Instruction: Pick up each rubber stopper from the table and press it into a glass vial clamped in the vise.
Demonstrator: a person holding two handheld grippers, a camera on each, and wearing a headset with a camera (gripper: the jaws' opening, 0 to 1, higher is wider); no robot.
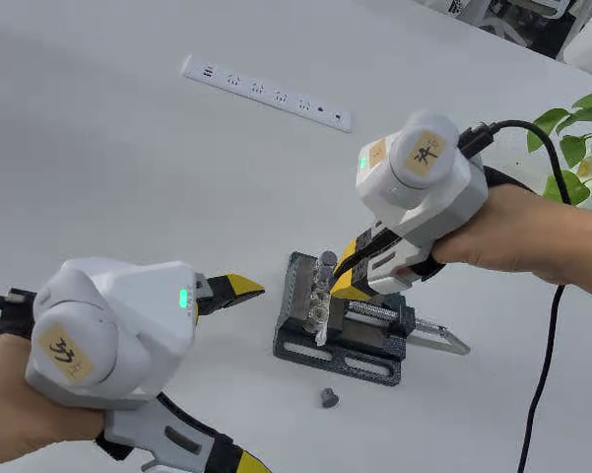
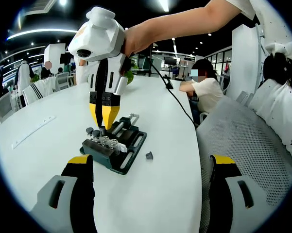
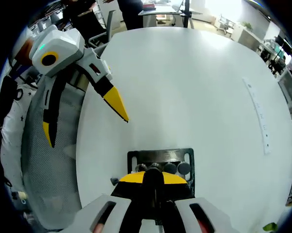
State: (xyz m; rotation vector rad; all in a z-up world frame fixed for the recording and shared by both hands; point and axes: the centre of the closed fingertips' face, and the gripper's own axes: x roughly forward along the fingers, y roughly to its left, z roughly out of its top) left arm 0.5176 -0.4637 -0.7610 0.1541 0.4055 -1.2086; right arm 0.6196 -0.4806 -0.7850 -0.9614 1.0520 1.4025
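right gripper (image 1: 347,286) jaws clamp stopper (image 3: 153,175) at vise (image 1: 347,351) | left gripper (image 3: 86,127) jaws apart | two vials (image 1: 321,304) plugged | one loose stopper (image 1: 328,397) on bench (image 1: 128,177)

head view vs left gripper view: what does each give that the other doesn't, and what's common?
Head view adds the left gripper's white housing with its green light and the hand holding it, seen from above the table. Left gripper view adds the room: a white mesh chair, a seated person at the table's far side, ceiling lights. Shared: the vise with its vials, the right gripper tips-down at the vials, one loose stopper on the table beside the vise.
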